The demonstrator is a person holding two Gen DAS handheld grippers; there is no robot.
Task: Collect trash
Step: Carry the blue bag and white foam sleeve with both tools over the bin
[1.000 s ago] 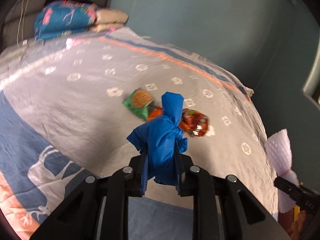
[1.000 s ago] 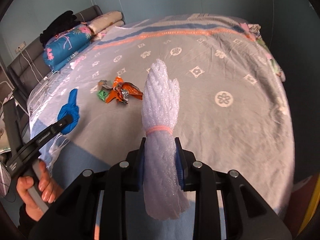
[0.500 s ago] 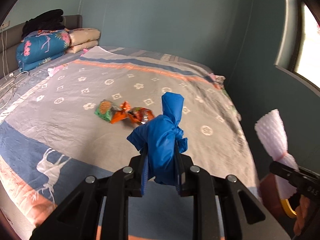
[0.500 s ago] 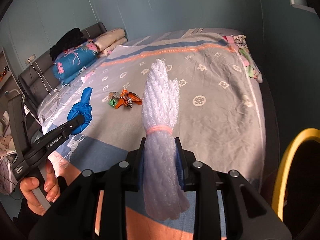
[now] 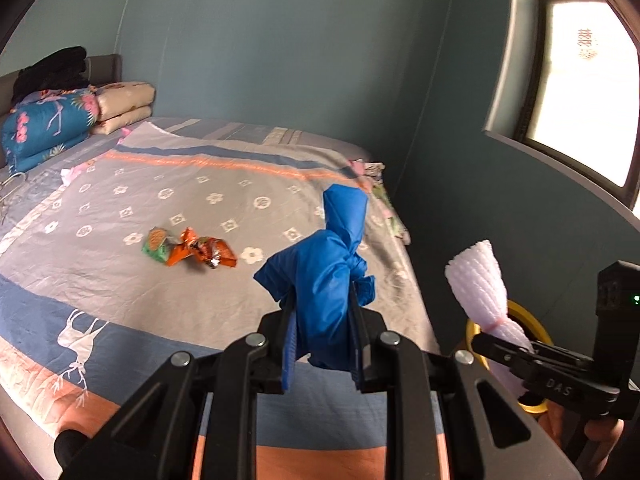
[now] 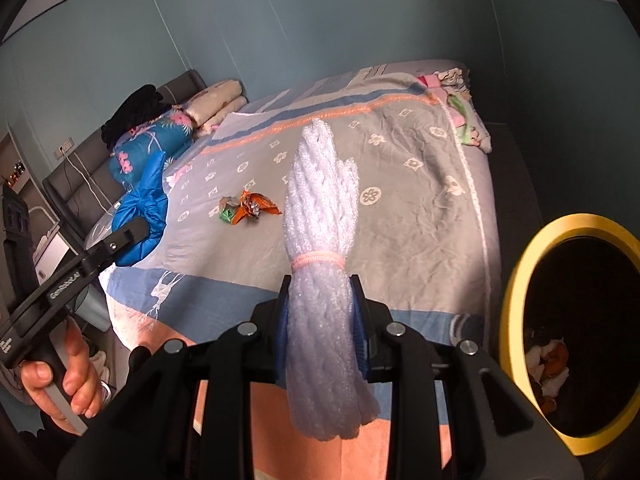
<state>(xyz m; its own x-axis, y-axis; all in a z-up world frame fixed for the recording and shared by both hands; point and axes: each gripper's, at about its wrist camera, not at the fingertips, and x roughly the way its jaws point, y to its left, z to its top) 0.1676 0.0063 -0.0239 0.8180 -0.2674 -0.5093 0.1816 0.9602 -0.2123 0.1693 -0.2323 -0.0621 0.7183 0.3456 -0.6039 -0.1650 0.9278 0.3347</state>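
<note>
Bedding filled both views, a grey patterned spread with the wrappers lying loose near its middle, well apart from both grippers. Beside the bed foot stood the bin, yellow-rimmed and dark inside. The left gripper was clamped on a knotted blue bag; the right gripper was pinched on a banded foam roll. Judging by the layout, the step was carrying both pieces to the bin: each should be brought squarely over the opening before its jaws part, the right one first, being nearer. Only the right view showed scraps already inside the bin; the left view showed just an arc of its rim behind the roll, plus a window.
</note>
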